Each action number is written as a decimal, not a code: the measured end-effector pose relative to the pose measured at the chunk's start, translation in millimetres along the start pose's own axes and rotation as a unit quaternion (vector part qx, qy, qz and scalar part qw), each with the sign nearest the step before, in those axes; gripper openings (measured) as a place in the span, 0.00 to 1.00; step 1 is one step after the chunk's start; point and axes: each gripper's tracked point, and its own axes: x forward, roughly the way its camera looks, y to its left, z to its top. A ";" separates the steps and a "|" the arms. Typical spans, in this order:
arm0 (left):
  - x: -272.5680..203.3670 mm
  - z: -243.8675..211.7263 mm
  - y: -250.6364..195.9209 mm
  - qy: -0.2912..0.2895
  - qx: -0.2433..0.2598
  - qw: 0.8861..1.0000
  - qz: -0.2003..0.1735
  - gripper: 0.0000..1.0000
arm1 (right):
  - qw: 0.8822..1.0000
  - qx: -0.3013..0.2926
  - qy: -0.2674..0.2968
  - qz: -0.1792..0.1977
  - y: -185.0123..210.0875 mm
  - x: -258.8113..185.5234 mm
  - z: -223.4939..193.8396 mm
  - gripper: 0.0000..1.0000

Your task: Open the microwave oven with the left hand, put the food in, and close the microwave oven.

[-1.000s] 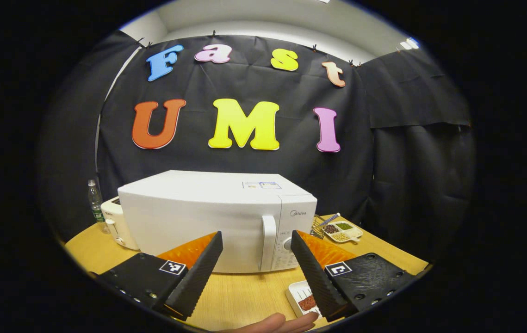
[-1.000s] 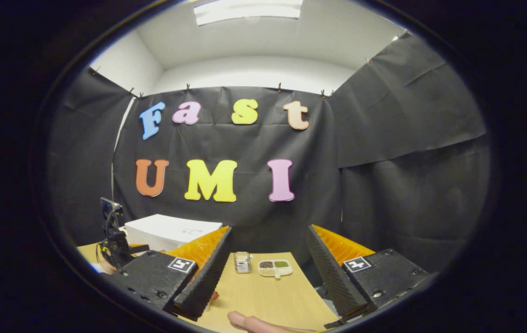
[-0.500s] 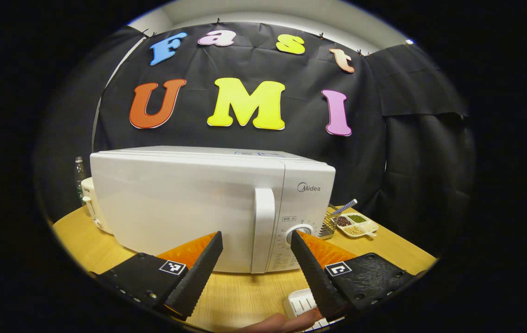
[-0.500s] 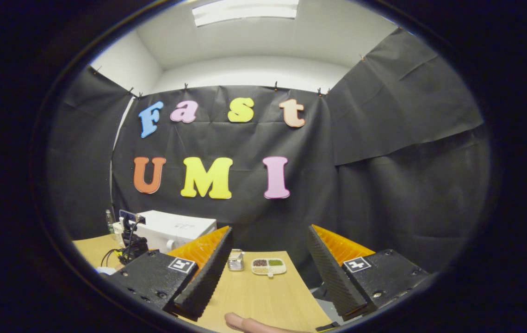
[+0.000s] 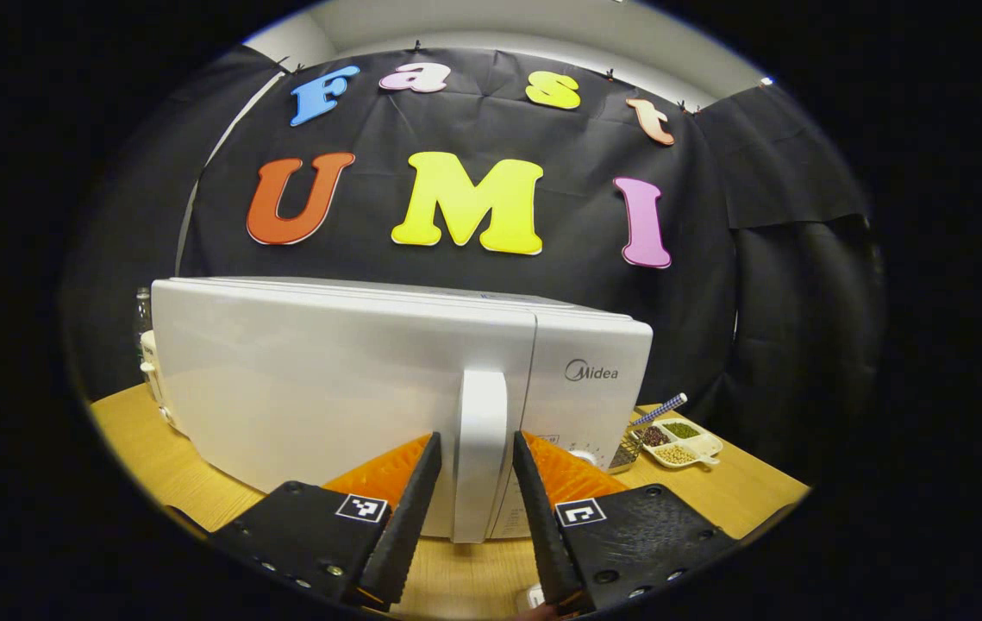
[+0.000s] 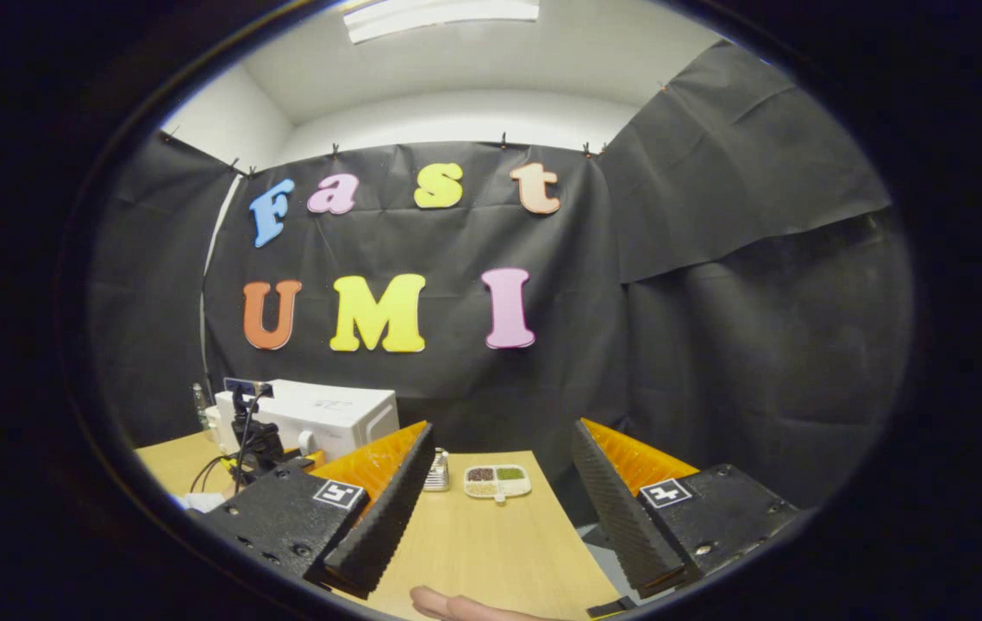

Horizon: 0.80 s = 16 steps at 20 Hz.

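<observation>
**Left tool straddling the door handle, door shut**

Microwave oven (image 5: 327, 388): white, fills the centre of the left gripper view, standing on the worktop (image 5: 154, 466). Door closed, flush with the control panel at centre right of the frame. In the right gripper view the same oven (image 6: 318, 418) sits small at lower left.

Door handle (image 5: 480, 448): a vertical white bar, long axis upright, lower centre of the left gripper view.

Left tool (image 5: 471, 526): the handle lies straight ahead, between the two fingers, one on each side. Jaws partly open; a thin gap seems to remain each side, so no firm grip as far as I can tell. Judgement: the next move is to close on the bar, then pull toward the camera, swinging about a hinge probably at frame left.

Right tool (image 6: 499, 517): wide open, holds nothing, pointed at bare worktop well right of the oven. The left is plainly nearer.

Food: a divided dish (image 5: 680, 440) at lower right, beside the oven; whether this is the task's food I cannot tell.
</observation>
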 end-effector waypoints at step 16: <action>-43.8 -13.7 7.6 0.039 -0.005 0.999 -0.013 0.10 | 0.999 -0.008 0.004 0.035 25.2 -28.6 -0.2 0.92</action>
